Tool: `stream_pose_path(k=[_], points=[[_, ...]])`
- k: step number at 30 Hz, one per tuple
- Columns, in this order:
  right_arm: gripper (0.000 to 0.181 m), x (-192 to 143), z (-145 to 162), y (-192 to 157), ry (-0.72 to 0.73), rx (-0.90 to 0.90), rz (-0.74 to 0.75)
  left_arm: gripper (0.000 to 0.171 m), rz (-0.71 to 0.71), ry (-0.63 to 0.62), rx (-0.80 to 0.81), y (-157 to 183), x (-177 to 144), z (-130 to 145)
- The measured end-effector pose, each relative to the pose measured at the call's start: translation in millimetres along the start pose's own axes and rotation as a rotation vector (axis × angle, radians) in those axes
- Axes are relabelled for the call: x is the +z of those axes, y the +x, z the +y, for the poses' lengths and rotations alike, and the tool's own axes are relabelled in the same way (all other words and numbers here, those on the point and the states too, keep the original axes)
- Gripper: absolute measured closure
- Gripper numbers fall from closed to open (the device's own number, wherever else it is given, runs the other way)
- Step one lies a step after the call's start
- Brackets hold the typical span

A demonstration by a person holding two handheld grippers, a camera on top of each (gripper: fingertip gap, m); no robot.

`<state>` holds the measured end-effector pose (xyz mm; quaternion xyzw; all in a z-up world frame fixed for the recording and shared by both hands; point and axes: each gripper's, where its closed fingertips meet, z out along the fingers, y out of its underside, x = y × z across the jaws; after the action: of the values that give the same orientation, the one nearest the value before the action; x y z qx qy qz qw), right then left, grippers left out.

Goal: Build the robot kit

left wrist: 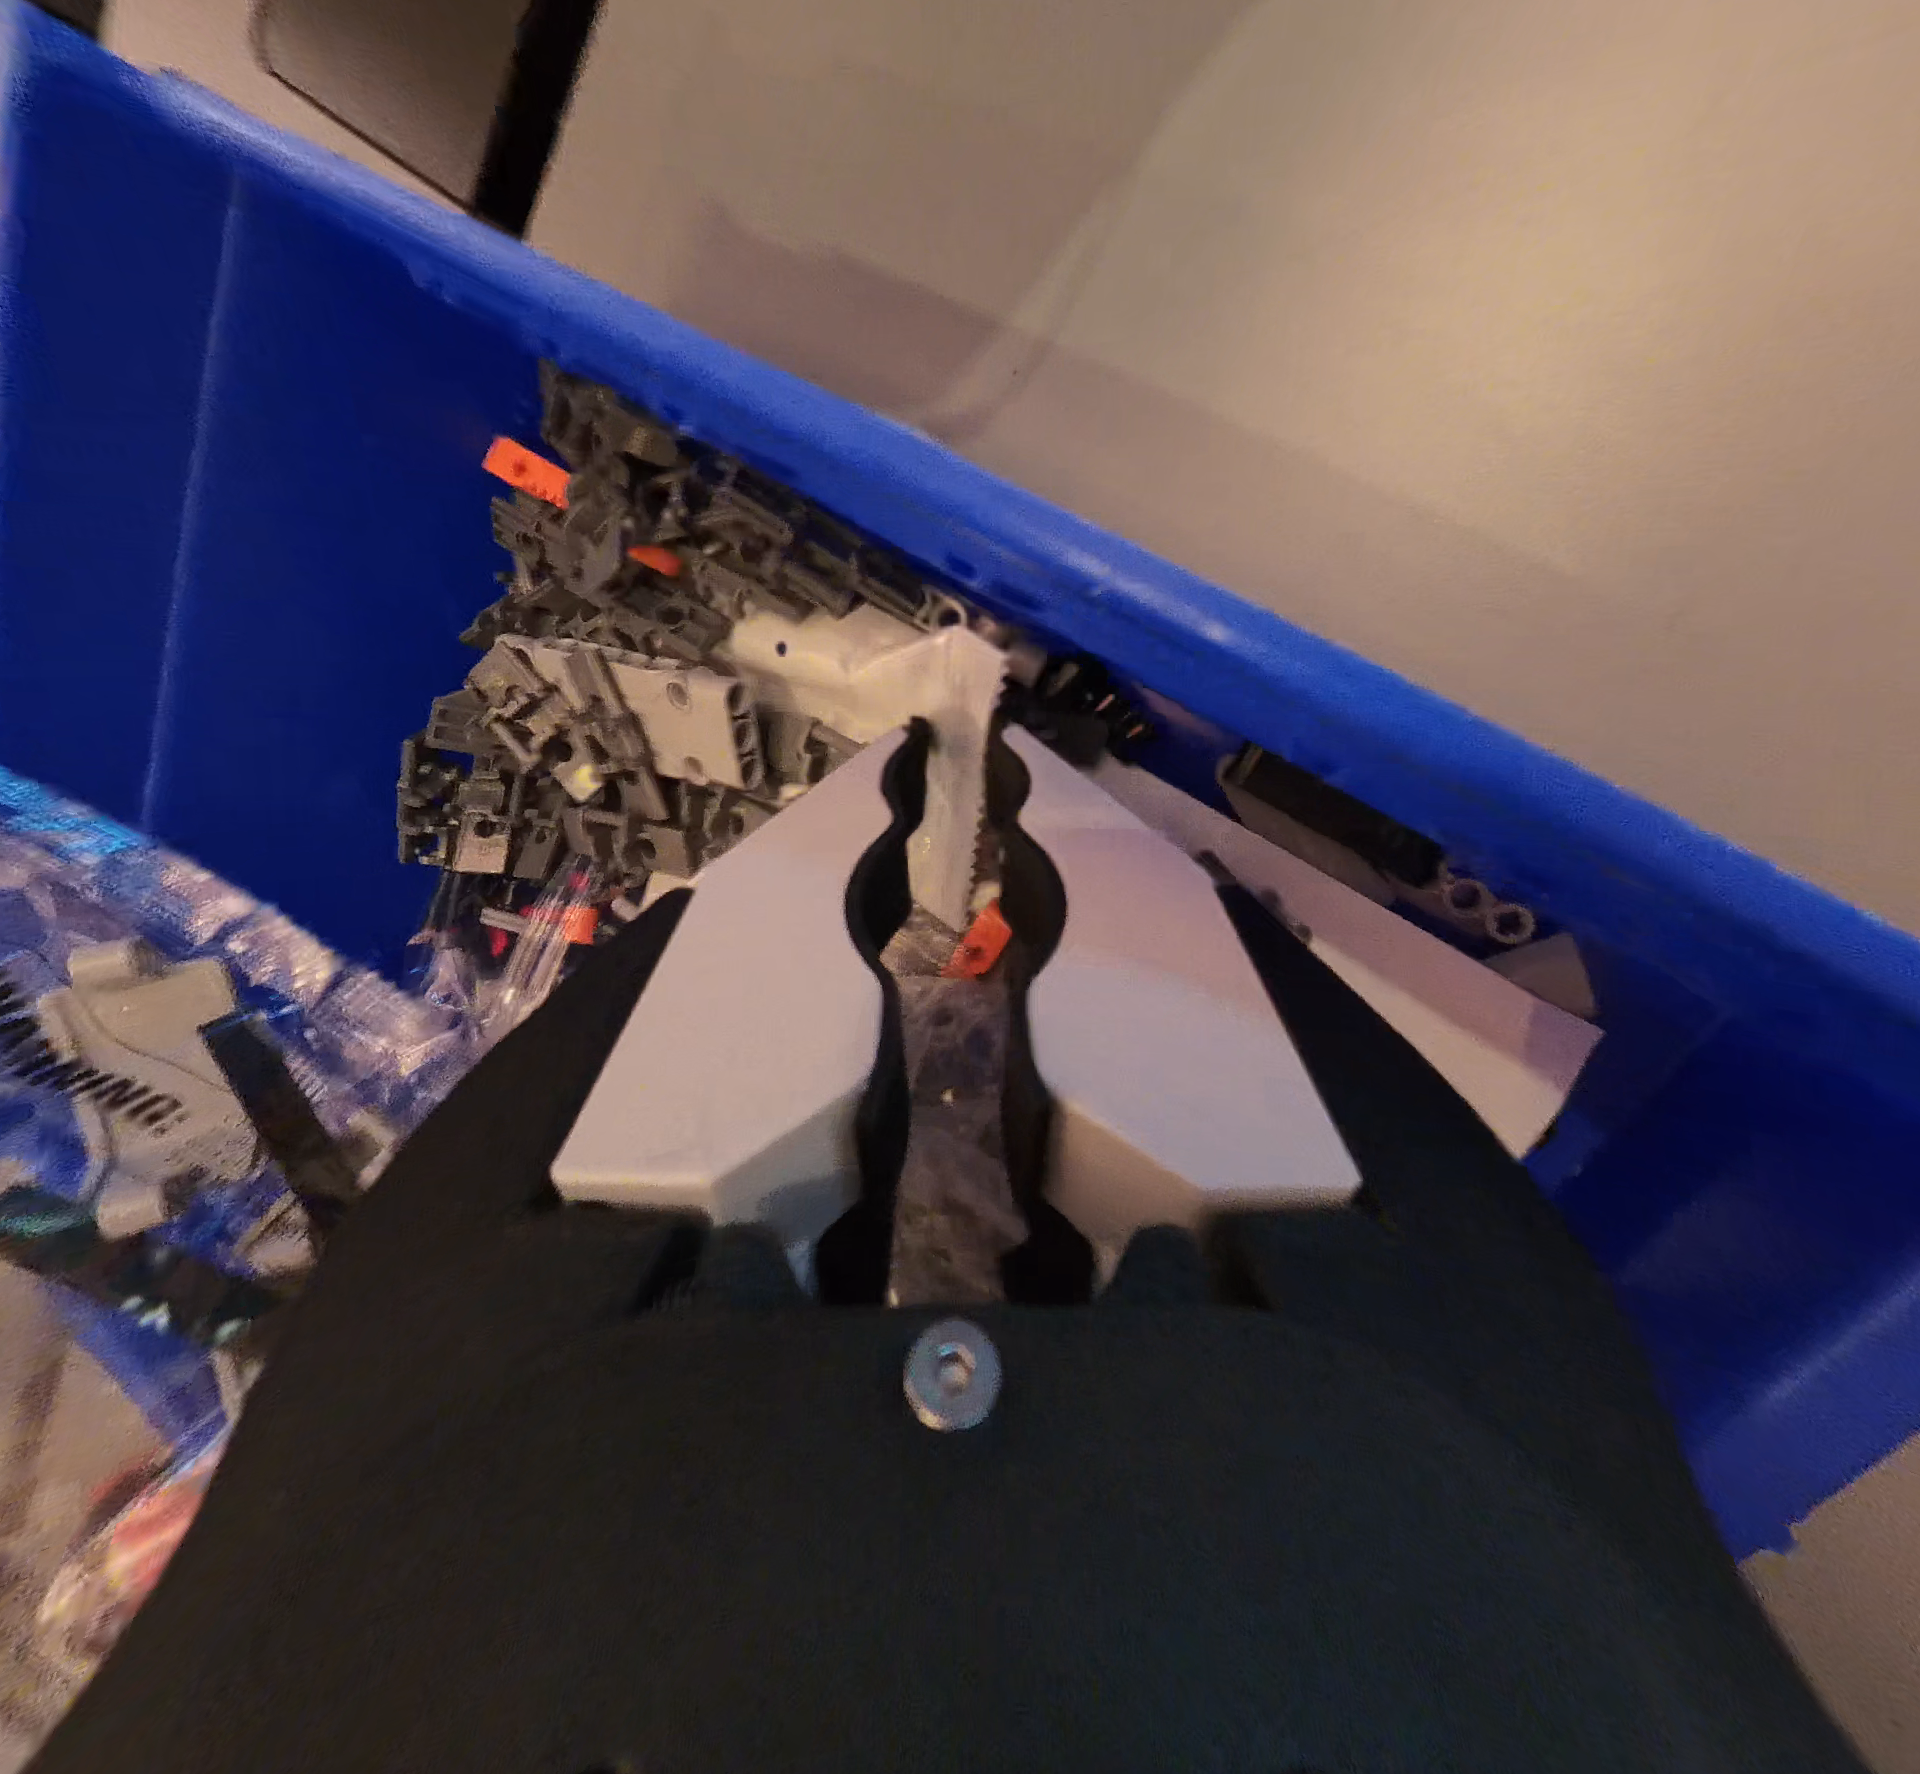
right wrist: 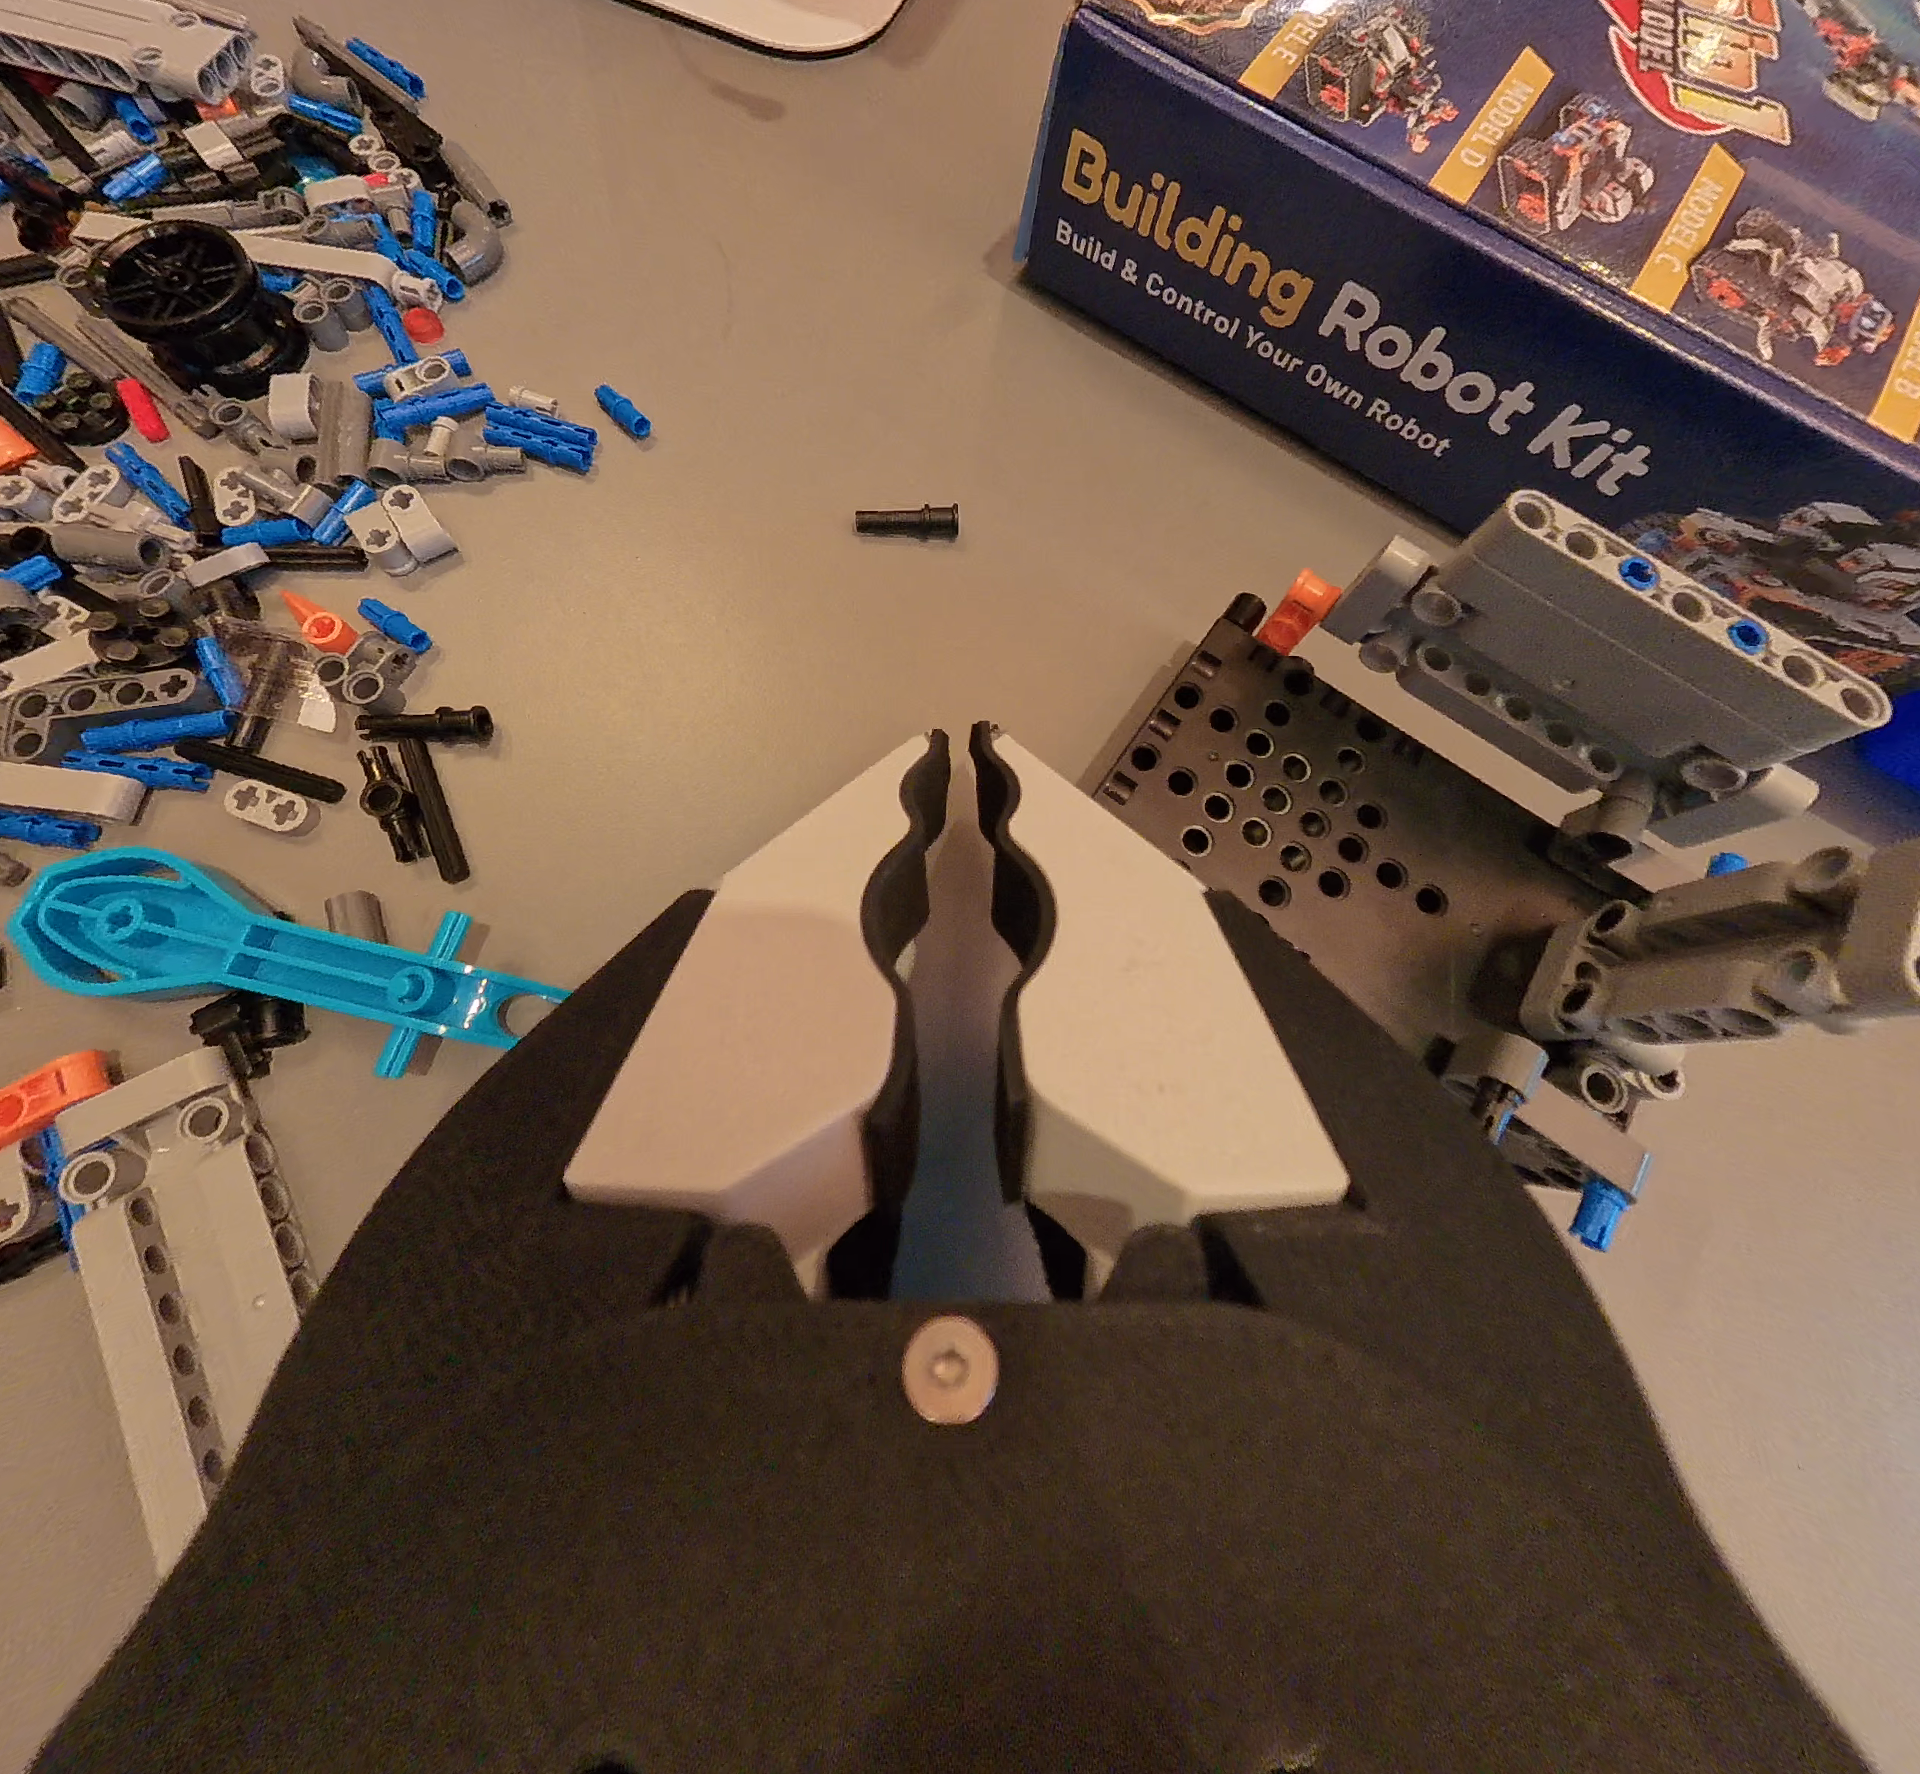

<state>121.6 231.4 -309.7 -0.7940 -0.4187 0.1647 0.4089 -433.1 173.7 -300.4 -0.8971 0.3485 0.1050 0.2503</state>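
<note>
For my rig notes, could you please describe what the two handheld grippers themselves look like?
Both look identical. The left gripper and right gripper each have a matte black body with one silver hex screw at the centre, two pale grey wedge-shaped fingers, and wavy black pads on their inner faces. No cables, sleeves or markings show.

My left tongs [left wrist: 951, 737] were matt black with a shiny metal screw [left wrist: 951, 1373], pinching a crinkly clear plastic bag [left wrist: 951, 810] in a glossy blue plastic bin [left wrist: 1039, 519]. Beyond my right tongs [right wrist: 958, 737], the desk [right wrist: 790, 290] looked smooth and matt; the cardboard box [right wrist: 1455, 197] was glossy.
</note>
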Motion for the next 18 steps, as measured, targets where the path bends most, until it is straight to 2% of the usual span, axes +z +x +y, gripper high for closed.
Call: stream_pose_path(k=[1,9,13,18], points=[[0.179,0.0,-0.2,-0.4,0.001,-0.001,-0.002,0.171,-0.022,0.023,-0.013,-5.4,-2.8,-1.5],[0.179,-1.6,-2.0,-1.1,0.009,-0.002,-0.005,0.171,0.038,0.279,-0.227,-25.8,-49.5,-16.0],[0.179,-2.2,-2.9,-2.3,0.012,-0.004,-0.010,0.171,0.070,0.388,-0.332,-38.6,-77.4,-13.5],[0.179,-2.7,-3.7,-4.4,0.015,-0.006,-0.021,0.171,0.067,0.450,-0.432,-54.6,-95.3,1.4]])
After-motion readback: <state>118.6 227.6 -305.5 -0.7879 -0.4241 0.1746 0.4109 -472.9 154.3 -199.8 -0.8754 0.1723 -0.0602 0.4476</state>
